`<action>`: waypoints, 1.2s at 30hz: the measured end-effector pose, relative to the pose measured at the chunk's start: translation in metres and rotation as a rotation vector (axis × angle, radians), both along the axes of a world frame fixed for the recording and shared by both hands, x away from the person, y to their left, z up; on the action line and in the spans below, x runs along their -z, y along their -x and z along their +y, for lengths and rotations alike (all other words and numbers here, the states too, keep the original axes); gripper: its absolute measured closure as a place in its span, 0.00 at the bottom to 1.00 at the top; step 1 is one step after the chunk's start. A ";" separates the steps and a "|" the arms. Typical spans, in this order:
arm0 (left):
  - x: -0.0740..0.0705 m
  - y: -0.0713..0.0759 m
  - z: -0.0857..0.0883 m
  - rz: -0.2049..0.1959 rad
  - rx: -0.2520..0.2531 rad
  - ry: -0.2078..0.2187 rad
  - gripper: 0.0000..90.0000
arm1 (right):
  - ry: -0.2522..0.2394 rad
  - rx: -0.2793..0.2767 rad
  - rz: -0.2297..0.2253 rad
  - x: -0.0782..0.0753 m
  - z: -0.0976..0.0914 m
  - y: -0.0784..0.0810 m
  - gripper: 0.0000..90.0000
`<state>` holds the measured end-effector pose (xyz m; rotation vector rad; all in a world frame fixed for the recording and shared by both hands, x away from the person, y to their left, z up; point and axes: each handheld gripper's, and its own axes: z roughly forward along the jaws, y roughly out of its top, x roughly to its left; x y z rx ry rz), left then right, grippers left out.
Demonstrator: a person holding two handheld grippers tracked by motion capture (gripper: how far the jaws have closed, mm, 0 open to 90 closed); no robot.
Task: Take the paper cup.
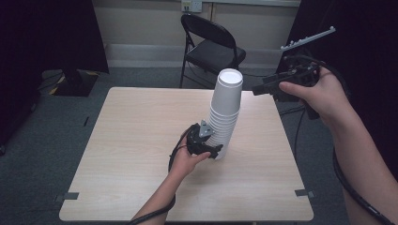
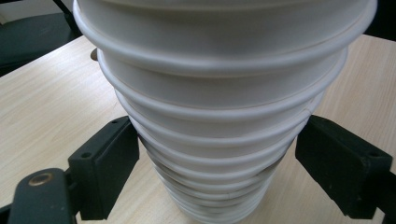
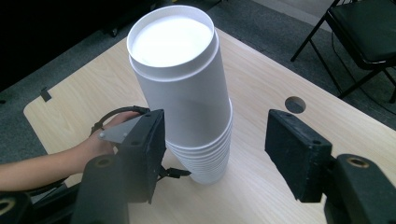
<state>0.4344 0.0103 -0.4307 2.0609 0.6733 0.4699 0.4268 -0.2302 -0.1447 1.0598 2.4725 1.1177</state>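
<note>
- The left gripper (image 1: 217,149) clamps the base of the white paper cup stack (image 1: 226,112), apparently steadying that leaning tower on the table (image 1: 141,140).
- The right gripper (image 1: 257,90), jaws apart and empty, hovers beside the stack's top cup (image 3: 175,60), probably ready to pull it off.

open hand-held gripper (image 3: 215,151) above cup stack (image 3: 187,93)

cup stack (image 1: 226,112): plain white | table (image 1: 141,140): pale wood grain | left gripper (image 1: 212,149), right gripper (image 1: 259,90): black | folding chair (image 1: 212,47): black | floor: grey carpet
</note>
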 end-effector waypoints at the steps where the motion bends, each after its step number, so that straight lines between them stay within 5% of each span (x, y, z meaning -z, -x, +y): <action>1: 0.000 0.000 0.000 0.000 0.000 0.000 0.15 | 0.003 -0.001 0.005 -0.001 0.001 0.000 0.43; 21: 0.000 0.000 0.000 0.000 0.003 -0.008 0.15 | -0.019 0.057 0.053 -0.022 0.016 -0.007 0.48; 36: 0.000 0.000 0.000 -0.005 0.001 -0.005 0.15 | 0.020 0.092 0.055 -0.024 0.029 -0.010 0.57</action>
